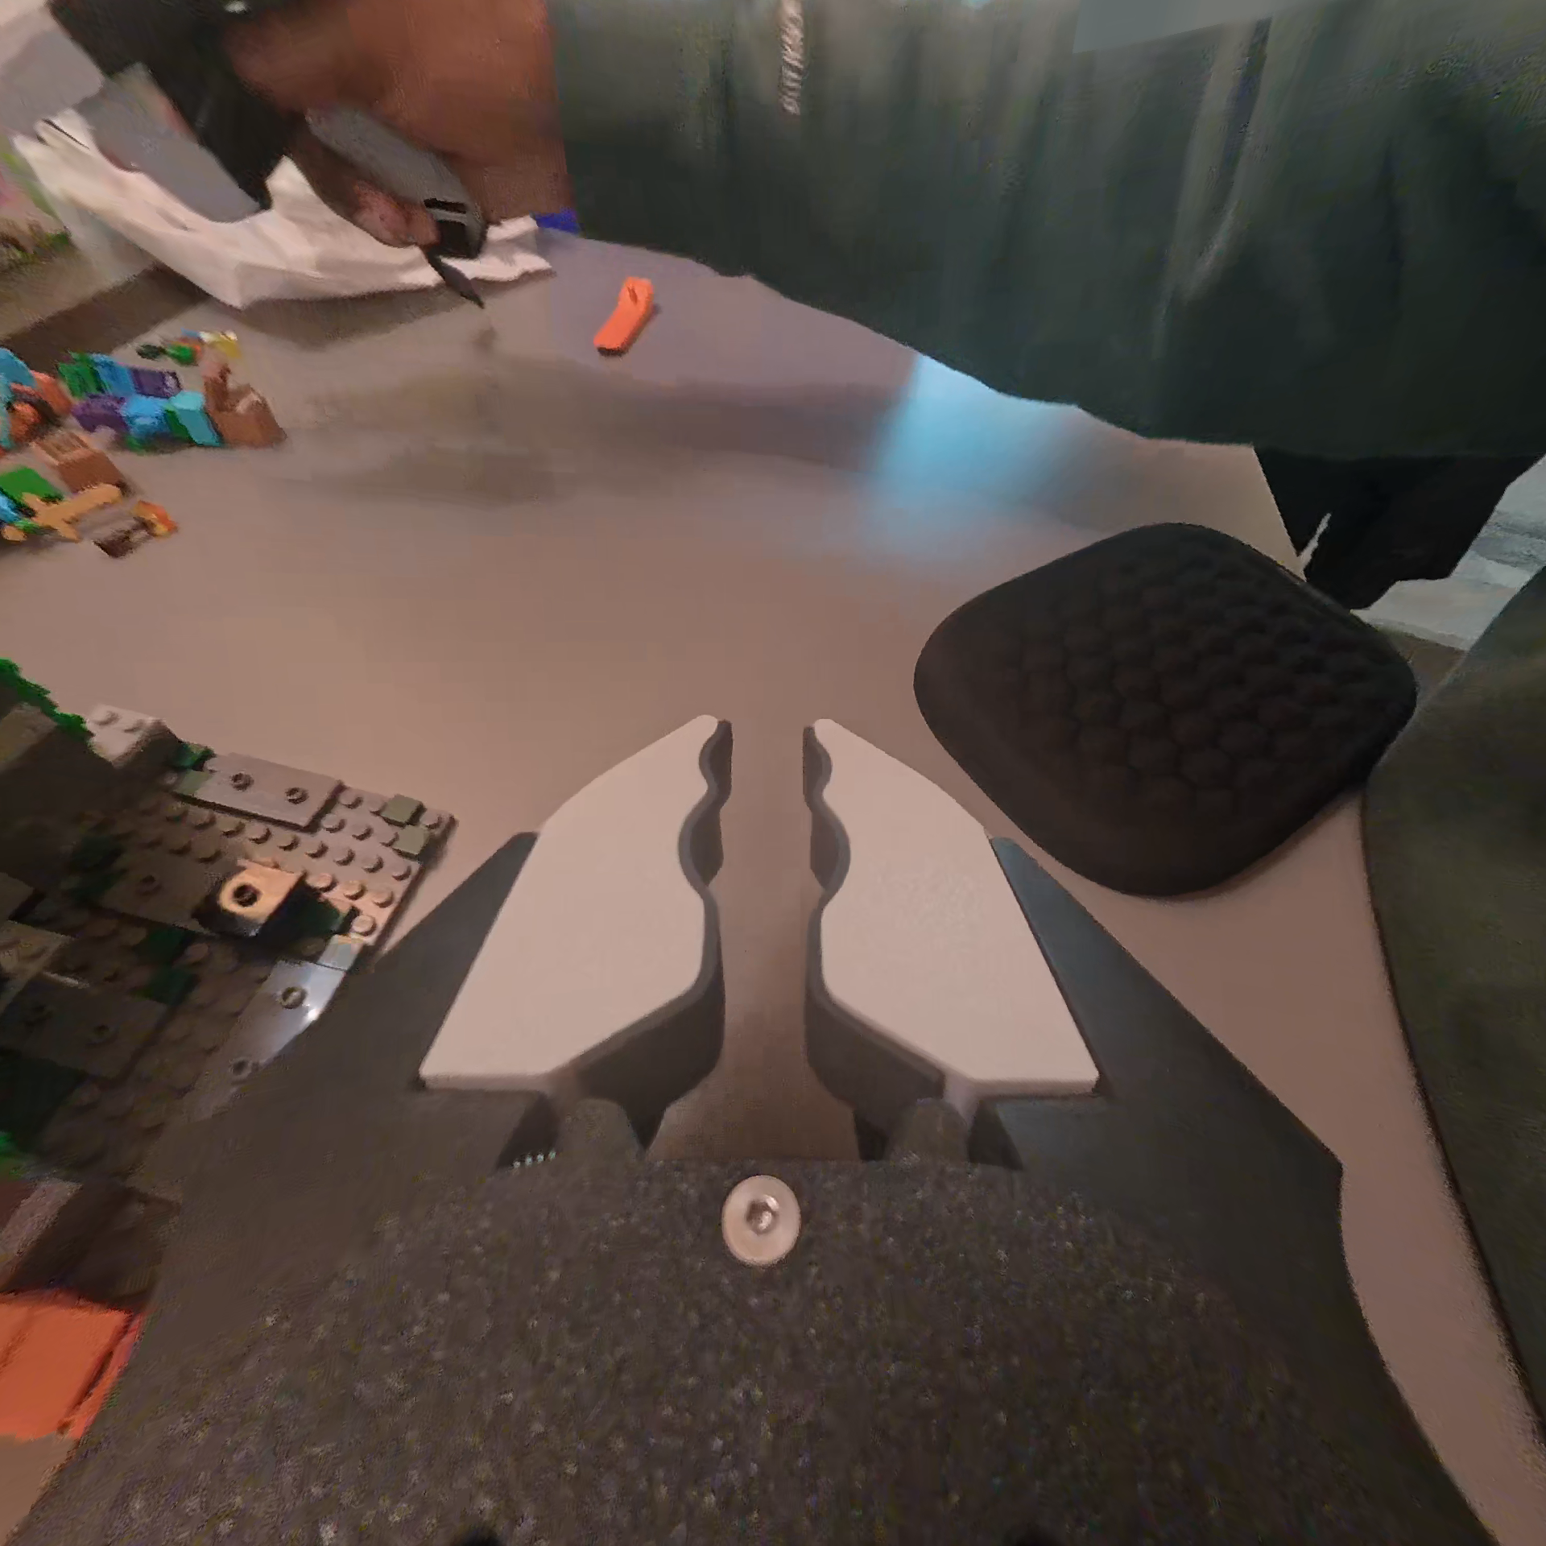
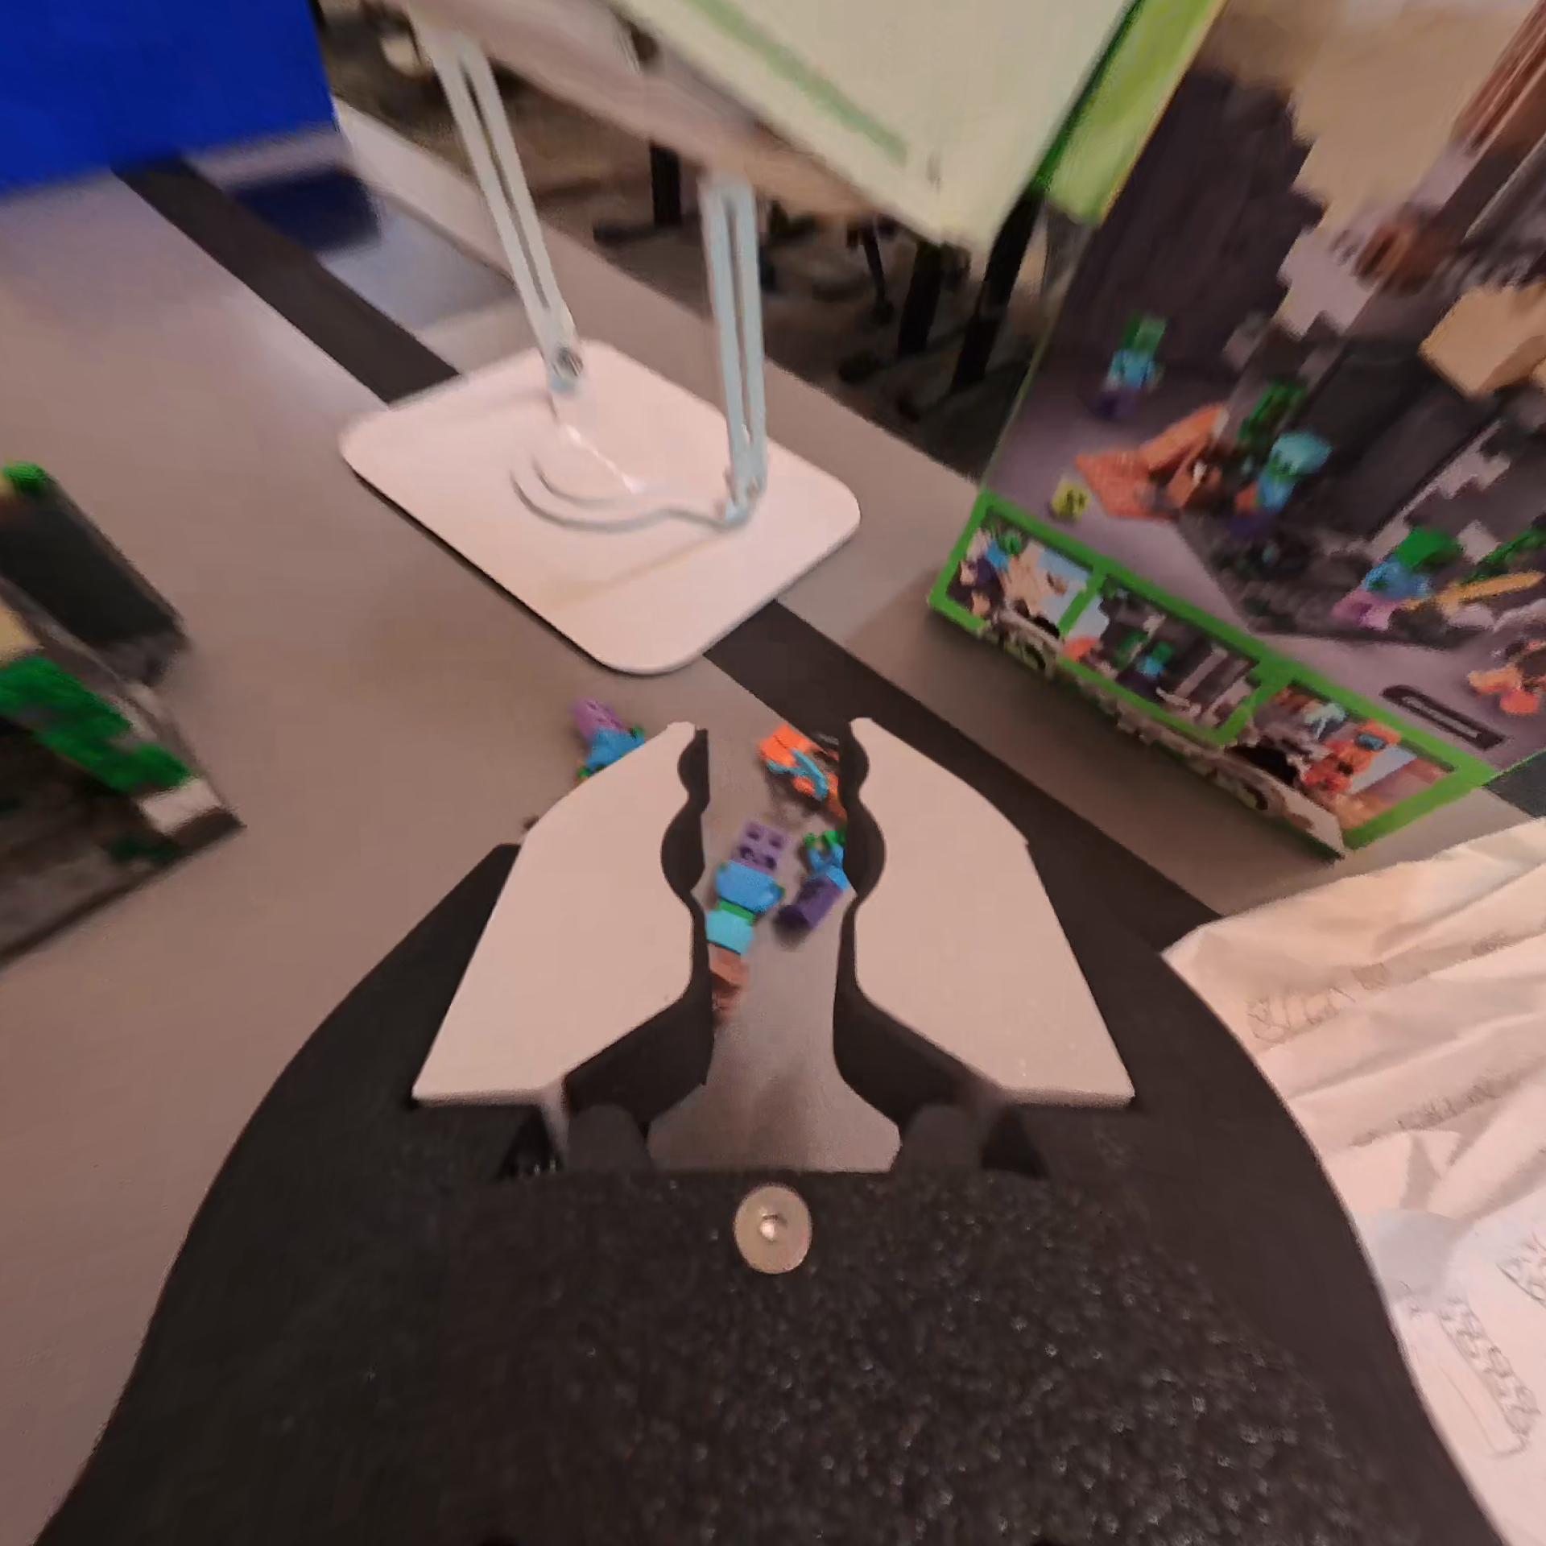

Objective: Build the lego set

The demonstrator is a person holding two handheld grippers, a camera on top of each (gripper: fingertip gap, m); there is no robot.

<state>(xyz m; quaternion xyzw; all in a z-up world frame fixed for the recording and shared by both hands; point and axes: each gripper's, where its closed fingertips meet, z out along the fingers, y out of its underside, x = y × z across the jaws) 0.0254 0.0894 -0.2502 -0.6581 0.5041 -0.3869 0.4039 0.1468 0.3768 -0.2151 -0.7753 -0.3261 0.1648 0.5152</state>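
My left gripper (image 1: 767,736) is open and empty, with bare grey table (image 1: 586,586) showing between its fingers. A dark brick build on a studded baseplate (image 1: 251,853) lies just to its left and a black honeycomb pad (image 1: 1163,711) to its right. My right gripper (image 2: 774,736) is open above small brick figures lying on the table. A purple-headed blue figure (image 2: 744,878) and a green, blue and purple one (image 2: 824,878) show between its fingers without touching the pads. An orange and blue figure (image 2: 799,765) lies by the tips. The right gripper also shows far off in the left wrist view (image 1: 456,251).
A person in a dark green jacket (image 1: 1004,209) leans over the table. A pile of coloured figures (image 1: 142,401), an orange piece (image 1: 623,316) and white paper (image 1: 293,243) lie at the far side. A white stand base (image 2: 602,502), a green-edged toy box (image 2: 1255,544) and a brick build (image 2: 75,711) surround the right gripper. Left tips to right tips: about 30 centimetres. Left tips and right tips are each some 15 centimetres from the brick build (image 2: 75,711).
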